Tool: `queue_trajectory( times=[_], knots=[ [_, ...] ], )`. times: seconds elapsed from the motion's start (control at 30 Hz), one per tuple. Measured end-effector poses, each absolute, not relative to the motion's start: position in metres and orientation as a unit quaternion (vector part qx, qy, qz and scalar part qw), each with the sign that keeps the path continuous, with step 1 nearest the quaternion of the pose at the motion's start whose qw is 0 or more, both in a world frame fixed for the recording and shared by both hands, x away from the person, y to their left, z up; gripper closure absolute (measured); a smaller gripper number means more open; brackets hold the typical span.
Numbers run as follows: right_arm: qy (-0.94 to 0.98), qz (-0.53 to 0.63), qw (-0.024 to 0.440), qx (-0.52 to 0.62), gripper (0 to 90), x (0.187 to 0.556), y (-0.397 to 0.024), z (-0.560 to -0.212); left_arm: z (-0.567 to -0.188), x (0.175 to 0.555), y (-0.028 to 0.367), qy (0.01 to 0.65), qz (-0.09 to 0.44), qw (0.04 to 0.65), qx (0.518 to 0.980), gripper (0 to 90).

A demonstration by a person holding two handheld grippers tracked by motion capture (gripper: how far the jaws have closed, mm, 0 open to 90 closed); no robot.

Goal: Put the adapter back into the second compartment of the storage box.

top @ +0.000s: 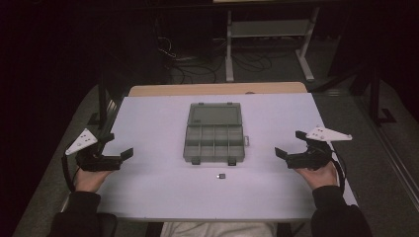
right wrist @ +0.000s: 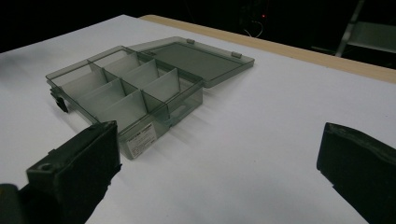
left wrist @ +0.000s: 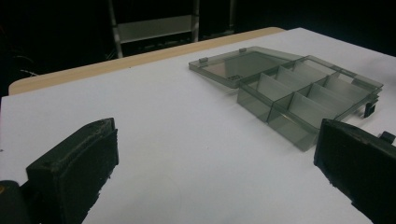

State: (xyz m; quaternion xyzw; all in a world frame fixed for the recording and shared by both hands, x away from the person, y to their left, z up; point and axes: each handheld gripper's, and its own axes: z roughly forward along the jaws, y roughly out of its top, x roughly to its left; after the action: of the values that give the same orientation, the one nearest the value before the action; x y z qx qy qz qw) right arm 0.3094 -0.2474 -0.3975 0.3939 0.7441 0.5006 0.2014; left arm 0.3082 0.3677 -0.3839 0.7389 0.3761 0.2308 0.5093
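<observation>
Plainly the work centres on the compartment organiser box (top: 214, 138), a smoky translucent plastic case that lies open in the middle of the white tabletop (top: 148, 192), its lid (top: 214, 115) folded flat away from the person and its divided tray toward them. As far as the gripper views show, the compartments look empty. Just in front of the tray, apart from it, sits a small dark part (top: 222, 176), too small to identify.

My reading is that the step in hand is to fetch that small part and drop it into one of the compartments. To do it well, only one hand should go in: the part lies nearly on the centre line, a little nearer the right hand-held gripper (top: 288, 146). Approach from above with the jaws astride the part, come down until the pads nearly brush the tabletop, then close gently, since so small a piece may skid or flip away. Lift clear of the tray wall before moving over a compartment, and release low so that it does not bounce out.

The left hand-held gripper (top: 120, 146) rests at the left edge, well apart from the box, jaws spread wide and empty; it could steady the tray. The right one mirrors it at the right edge, likewise released and holding nothing.
</observation>
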Motion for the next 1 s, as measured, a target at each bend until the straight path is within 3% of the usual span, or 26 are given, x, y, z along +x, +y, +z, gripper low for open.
queue_trajectory(
  times=[0.53, 1.0],
  knots=[
    [0.744, 0.503, 0.199, 0.392, 0.0, 0.306, -0.248, -0.396, -0.379, 0.308, 0.367, 0.375, 0.202, 0.536, 0.729, 0.0],
    [0.743, 0.504, 0.199, 0.392, 0.0, 0.305, -0.249, -0.396, -0.369, 0.304, 0.362, 0.357, 0.216, 0.523, 0.743, 0.0]
  ],
)
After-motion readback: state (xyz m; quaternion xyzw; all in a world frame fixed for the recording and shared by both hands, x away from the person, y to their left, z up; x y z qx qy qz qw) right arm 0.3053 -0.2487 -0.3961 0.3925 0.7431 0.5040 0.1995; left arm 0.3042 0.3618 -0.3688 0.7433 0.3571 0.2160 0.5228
